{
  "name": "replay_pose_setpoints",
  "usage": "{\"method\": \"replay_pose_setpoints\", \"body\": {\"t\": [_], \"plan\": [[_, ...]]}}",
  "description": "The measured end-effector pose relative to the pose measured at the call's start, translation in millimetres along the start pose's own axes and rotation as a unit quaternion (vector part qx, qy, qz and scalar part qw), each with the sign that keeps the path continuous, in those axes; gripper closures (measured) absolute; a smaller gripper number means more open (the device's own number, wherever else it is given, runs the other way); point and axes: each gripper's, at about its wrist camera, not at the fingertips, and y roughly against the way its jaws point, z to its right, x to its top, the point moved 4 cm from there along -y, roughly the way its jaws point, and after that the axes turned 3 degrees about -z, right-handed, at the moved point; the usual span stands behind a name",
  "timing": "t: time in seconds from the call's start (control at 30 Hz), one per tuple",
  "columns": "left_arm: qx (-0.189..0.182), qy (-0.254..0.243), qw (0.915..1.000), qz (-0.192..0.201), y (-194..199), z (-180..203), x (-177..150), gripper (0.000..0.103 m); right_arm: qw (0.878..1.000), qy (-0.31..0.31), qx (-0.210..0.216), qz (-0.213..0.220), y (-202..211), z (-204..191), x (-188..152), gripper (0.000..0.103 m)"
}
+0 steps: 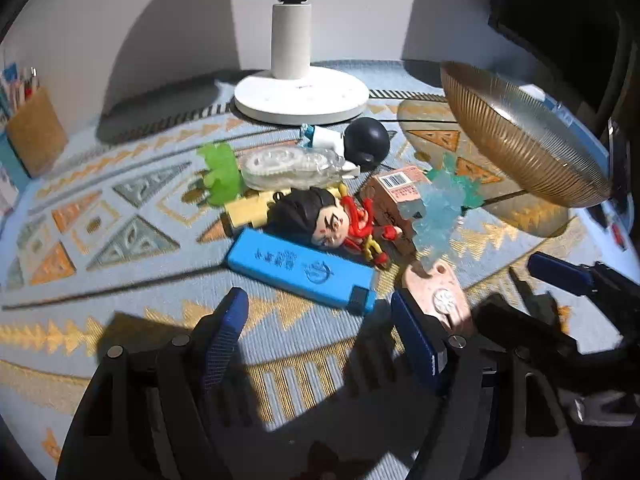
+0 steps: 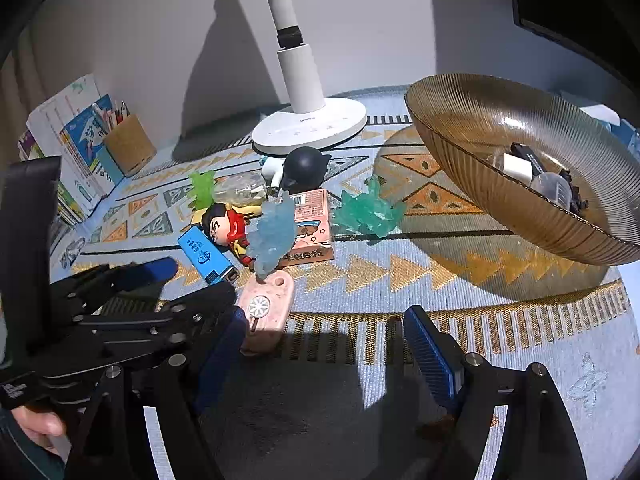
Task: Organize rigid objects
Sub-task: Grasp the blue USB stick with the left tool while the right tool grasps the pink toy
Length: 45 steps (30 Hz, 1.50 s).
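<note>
Small toys heaped on a patterned woven mat; both tongs released, gripping nothing.

Left wrist view: left gripper (image 1: 318,330) spread wide over bare mat (image 1: 132,280), just near of one blue rectangular block (image 1: 300,272), hard plastic, long axis running far-left to near-right, dark cap end at right. Behind it lies one big-headed figurine (image 1: 324,216), head to the left. One translucent pale-blue crystal figure (image 1: 434,216) stands on one pink speckled case (image 1: 440,296). One green jelly-like figure (image 1: 220,174) at far left of the heap. One ribbed amber glass bowl (image 1: 520,136) at right.

Right wrist view: right gripper (image 2: 324,344) parted, empty, over mat. One carton (image 2: 312,220), one teal crystal piece (image 2: 366,212), one black rounded figure (image 2: 304,168), one white lamp base (image 2: 310,130). The bowl holds a few small items, count unclear.
</note>
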Motion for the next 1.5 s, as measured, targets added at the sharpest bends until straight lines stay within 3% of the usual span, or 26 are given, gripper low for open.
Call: {"method": "replay_pose_setpoints", "body": {"t": [0.23,0.47,0.57,0.7,0.77,0.97,1.07,1.1,1.2,1.27,1.33,1.5], "plan": [[0.003,0.022,0.9998,0.000,6.7,-21.3,-7.8,0.031,1.000,0.017,0.004,-0.004,-2.4,-7.0,-1.5,0.023],[0.029,0.076,0.9967,-0.003,19.9,-78.5,-24.8,0.031,1.000,0.018,0.009,-0.008,-4.9,-7.4,-1.9,0.023],[0.011,0.097,0.9952,0.000,25.2,-92.9,-24.2,0.031,1.000,0.018,0.008,-0.010,-5.8,-7.8,-1.5,0.023],[-0.035,0.090,0.9953,0.001,22.7,-77.8,-10.3,0.031,1.000,0.021,-0.002,-0.017,-9.1,-10.3,-1.6,0.023],[-0.037,0.081,0.9960,-0.001,13.1,-66.7,0.1,0.031,1.000,0.020,-0.008,-0.020,-10.3,-11.4,-2.0,0.023],[-0.013,0.060,0.9981,-0.005,-6.4,-52.9,12.9,0.031,0.999,0.010,0.010,-0.042,-18.5,-27.4,-2.7,0.023],[0.002,0.051,0.9987,-0.001,-7.4,-51.1,12.4,0.039,0.997,0.040,-0.042,-0.046,-26.2,-41.8,-1.0,0.023],[0.010,0.045,0.9989,0.002,-7.6,-50.5,11.9,0.047,0.996,0.046,-0.053,-0.047,-28.7,-45.5,-0.1,0.023],[0.028,0.030,0.9991,0.010,-5.8,-51.3,10.8,0.072,0.994,0.059,-0.080,-0.041,-32.2,-51.4,3.0,0.041],[0.024,0.030,0.9992,0.011,-4.3,-52.5,9.5,0.075,0.994,0.071,-0.073,-0.037,-31.7,-56.9,3.8,0.058],[0.017,0.033,0.9992,0.011,-1.2,-53.9,6.1,0.077,0.994,0.086,-0.063,-0.036,-29.7,-61.9,1.5,0.067],[-0.007,0.047,0.9987,0.018,10.8,-56.4,-10.2,0.079,0.991,0.110,-0.063,-0.035,-14.9,-56.6,-12.0,0.067]]}}
